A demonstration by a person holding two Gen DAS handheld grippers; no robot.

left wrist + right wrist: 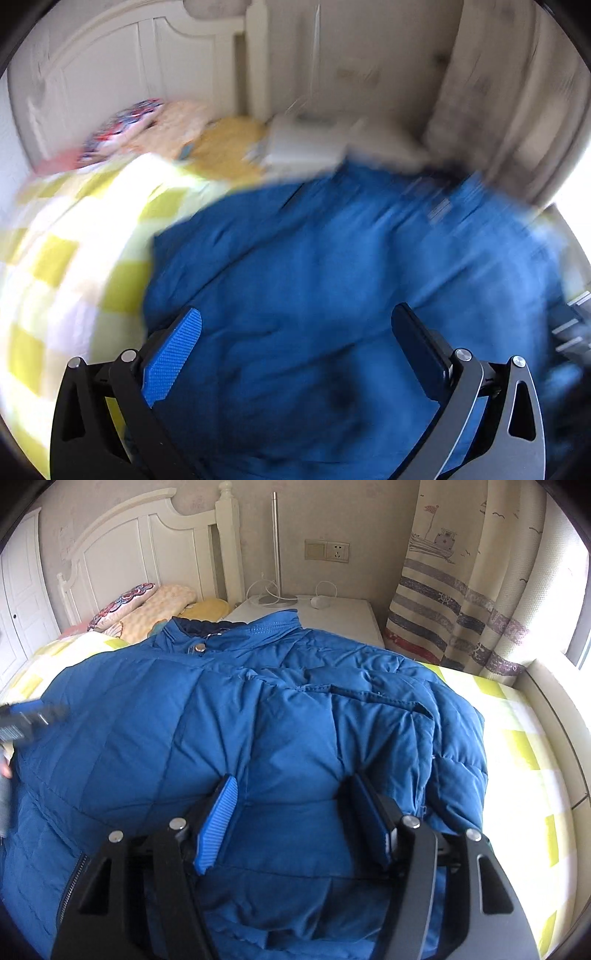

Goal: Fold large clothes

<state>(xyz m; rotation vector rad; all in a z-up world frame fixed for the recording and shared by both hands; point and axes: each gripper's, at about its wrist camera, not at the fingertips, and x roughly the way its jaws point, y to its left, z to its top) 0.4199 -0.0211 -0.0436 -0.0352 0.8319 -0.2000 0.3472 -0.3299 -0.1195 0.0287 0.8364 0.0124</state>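
The blue jacket (229,716) lies spread on the checked bedspread (517,738); the right gripper (291,805) stands wide, nothing gripped; the left gripper (295,339), blurred, seems wide too.

Bed: yellow-and-white checked bedspread (532,746), white panelled wooden headboard (147,542)
Pillows: patterned cushions (147,605) at the head
Nightstand: white bedside cabinet (343,616), beside the bed
Wall: beige, double wall socket (327,550)
Window side: striped boat-print curtain (461,590), daylight at right
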